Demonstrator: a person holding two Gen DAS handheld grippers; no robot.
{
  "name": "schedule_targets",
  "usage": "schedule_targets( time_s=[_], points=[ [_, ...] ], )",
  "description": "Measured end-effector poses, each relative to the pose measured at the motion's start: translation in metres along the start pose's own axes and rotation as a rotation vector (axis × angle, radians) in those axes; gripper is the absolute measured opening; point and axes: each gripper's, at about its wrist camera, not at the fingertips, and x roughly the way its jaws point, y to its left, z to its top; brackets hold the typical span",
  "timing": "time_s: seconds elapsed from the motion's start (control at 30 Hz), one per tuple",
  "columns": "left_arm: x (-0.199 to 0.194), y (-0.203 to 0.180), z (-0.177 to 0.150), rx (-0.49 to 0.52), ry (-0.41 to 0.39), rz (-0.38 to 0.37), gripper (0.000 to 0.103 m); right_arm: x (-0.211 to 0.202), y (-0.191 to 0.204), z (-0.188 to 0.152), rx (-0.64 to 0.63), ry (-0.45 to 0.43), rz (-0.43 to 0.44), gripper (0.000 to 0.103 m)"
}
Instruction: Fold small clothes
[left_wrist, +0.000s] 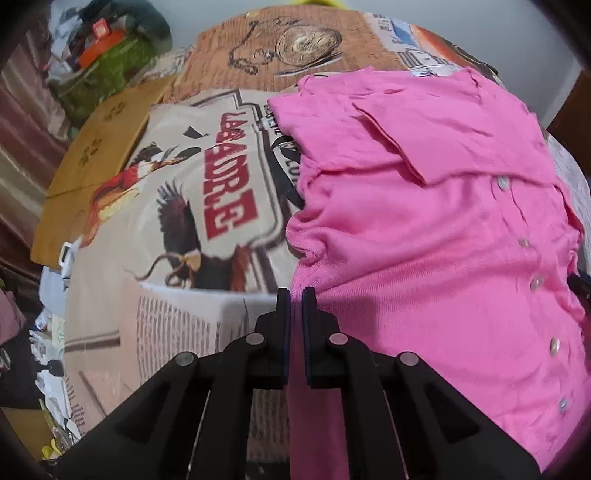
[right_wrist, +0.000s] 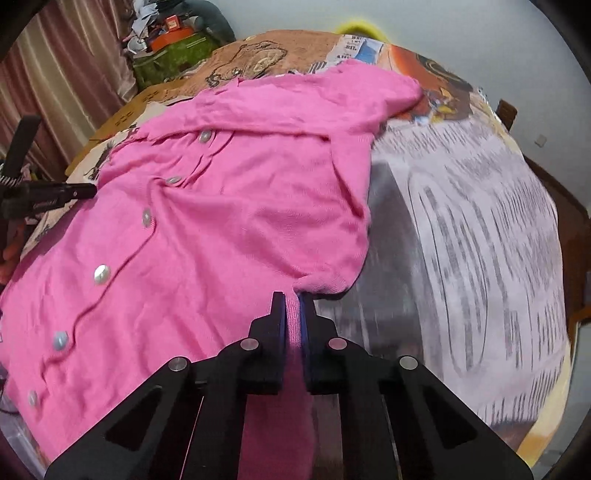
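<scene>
The pink cardigan (left_wrist: 424, 240) lies spread on the counter (left_wrist: 166, 325), which is covered with printed paper sheets; its button row (right_wrist: 99, 275) runs down the middle, and one sleeve (left_wrist: 399, 136) is already laid across the chest near the collar end. The near hem is gathered at both corners. The right claw (right_wrist: 291, 306) is pinched narrow on the hem's right corner, pink knit plainly showing between its jaws and trailing back under the tool. The left claw (left_wrist: 296, 302) is likewise nearly closed at the hem's left edge; a strip of pink runs between its jaws, so it appears to grip the cloth there too, though the contact is less clear than on the right. This looks like the lengthwise fold: both bottom corners held, ready to be carried up over the body toward the collar. The next move calls for lifting both corners together, keeping the hem taut and level between them so the cloth does not sag or twist, then laying it down squarely over the upper half before letting go. Cluttered bags (left_wrist: 110, 55) sit beyond the counter's far end, well apart from the work.
</scene>
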Motion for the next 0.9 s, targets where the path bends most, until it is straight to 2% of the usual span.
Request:
schedule_targets(
  time_s=[0.07,0.2,0.23,0.3,0.4,0.43,0.6,0.77,0.83,0.9],
  points=[
    [-0.002,0.003,0.004,-0.01,0.009,-0.014,0.007,0.002,-0.001,0.003,0.015,-0.004,-0.001,0.007],
    [-0.011,0.008,-0.006,-0.013,0.022,-0.057,0.02,-0.006,-0.004,0.001,0.064,-0.002,0.021,0.01],
    [-0.015,0.01,-0.013,-0.008,0.024,-0.058,0.028,-0.01,-0.003,-0.001,0.07,-0.004,0.025,0.015],
    [-0.02,0.011,-0.025,-0.003,0.029,-0.069,0.035,-0.021,-0.003,-0.008,0.074,-0.007,0.028,0.022],
    [-0.031,0.016,-0.046,-0.006,0.03,-0.094,0.039,-0.035,-0.004,-0.022,0.079,-0.008,0.033,0.032],
    [-0.036,0.019,-0.053,-0.014,0.029,-0.11,0.041,-0.038,-0.004,-0.027,0.084,-0.003,0.037,0.035],
    [-0.051,0.027,-0.082,-0.059,0.044,-0.197,0.042,-0.042,-0.01,-0.05,0.141,0.041,0.071,0.035],
    [-0.065,0.026,-0.102,-0.06,0.026,-0.25,0.042,-0.048,-0.005,-0.064,0.191,0.025,0.133,0.038],
    [-0.067,0.027,-0.106,-0.067,0.025,-0.264,0.042,-0.049,0.002,-0.067,0.173,0.022,0.142,0.038],
    [-0.07,0.027,-0.11,-0.065,0.014,-0.263,0.04,-0.048,0.012,-0.069,0.125,0.015,0.114,0.038]
  ],
)
